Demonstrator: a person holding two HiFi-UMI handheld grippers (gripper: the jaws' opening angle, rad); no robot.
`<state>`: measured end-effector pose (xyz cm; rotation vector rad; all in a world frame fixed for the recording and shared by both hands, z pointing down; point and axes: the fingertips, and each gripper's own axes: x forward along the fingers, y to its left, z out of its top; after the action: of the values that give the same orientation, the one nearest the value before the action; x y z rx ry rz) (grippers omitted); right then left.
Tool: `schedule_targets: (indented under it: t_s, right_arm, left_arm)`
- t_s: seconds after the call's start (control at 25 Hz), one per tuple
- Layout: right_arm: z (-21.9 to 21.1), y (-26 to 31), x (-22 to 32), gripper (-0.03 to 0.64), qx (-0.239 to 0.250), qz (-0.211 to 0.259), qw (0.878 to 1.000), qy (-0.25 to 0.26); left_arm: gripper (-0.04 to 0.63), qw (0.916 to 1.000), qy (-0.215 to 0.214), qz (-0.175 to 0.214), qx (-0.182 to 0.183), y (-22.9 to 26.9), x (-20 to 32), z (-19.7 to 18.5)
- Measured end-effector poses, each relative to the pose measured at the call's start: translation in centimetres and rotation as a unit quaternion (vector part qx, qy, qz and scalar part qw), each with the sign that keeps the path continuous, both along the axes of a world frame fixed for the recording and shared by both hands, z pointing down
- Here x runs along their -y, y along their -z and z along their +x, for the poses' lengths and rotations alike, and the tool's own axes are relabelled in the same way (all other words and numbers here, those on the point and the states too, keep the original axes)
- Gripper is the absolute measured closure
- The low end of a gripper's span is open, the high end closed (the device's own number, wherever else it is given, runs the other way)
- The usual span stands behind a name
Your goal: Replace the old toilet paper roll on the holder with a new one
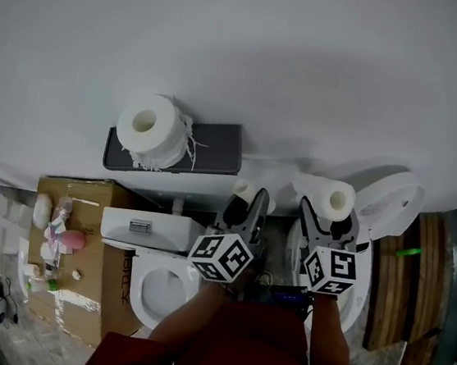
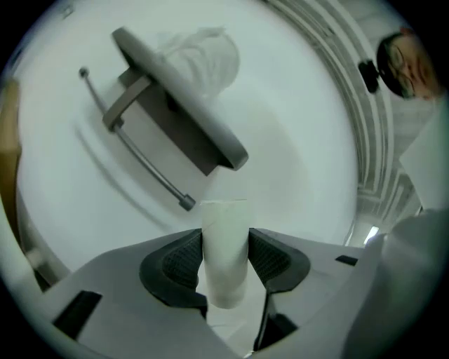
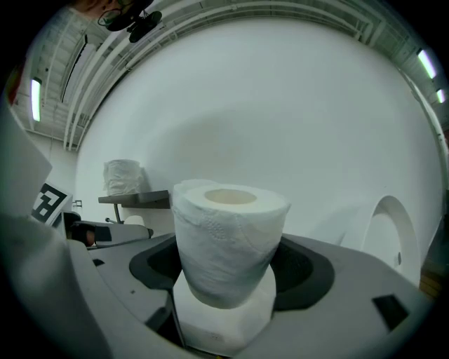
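Note:
The dark grey holder (image 1: pixel 208 149) hangs on the white wall, and a spare roll (image 1: pixel 147 130) stands on its top shelf. Its bare metal bar (image 2: pixel 140 160) juts out under the shelf (image 2: pixel 184 106). My left gripper (image 1: pixel 248 200) is shut on an empty cardboard tube (image 2: pixel 224 245), held level to the right of the holder. My right gripper (image 1: pixel 329 211) is beside it and shut on a full new toilet paper roll (image 3: pixel 229 237), which stands upright between the jaws (image 1: pixel 332 199). In the right gripper view the holder (image 3: pixel 137 198) lies to the far left.
A white toilet with its tank (image 1: pixel 152 228) and bowl (image 1: pixel 150 285) sits below the holder. A second raised lid (image 1: pixel 394 203) stands at the right. A cardboard box (image 1: pixel 76 283) with small items is on the left.

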<state>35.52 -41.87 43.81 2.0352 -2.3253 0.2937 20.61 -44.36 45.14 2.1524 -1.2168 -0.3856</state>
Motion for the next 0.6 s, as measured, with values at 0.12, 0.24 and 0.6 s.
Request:
schedule_targets:
  t_s: [0.12, 0.24, 0.6]
  right_arm:
    - [-1.7, -0.2, 0.5, 0.23, 0.038, -0.003, 0.999, 0.022]
    - [-3.3, -0.4, 1.1, 0.232, 0.07, -0.006, 0.997, 0.041]
    - [-7.5, -1.5, 4.5, 0.23, 0.416, -0.032, 0.907, 0.055]
  left_arm:
    - [0.378, 0.9793, 0.066, 0.058, 0.182, 0.8, -0.6, -3.2]
    - [0.379, 0.9358, 0.123, 0.143, 0.298, 2.7, -1.2, -5.7]
    - [0.379, 0.9175, 0.149, 0.131, 0.345, 2.3, -2.2, -9.8]
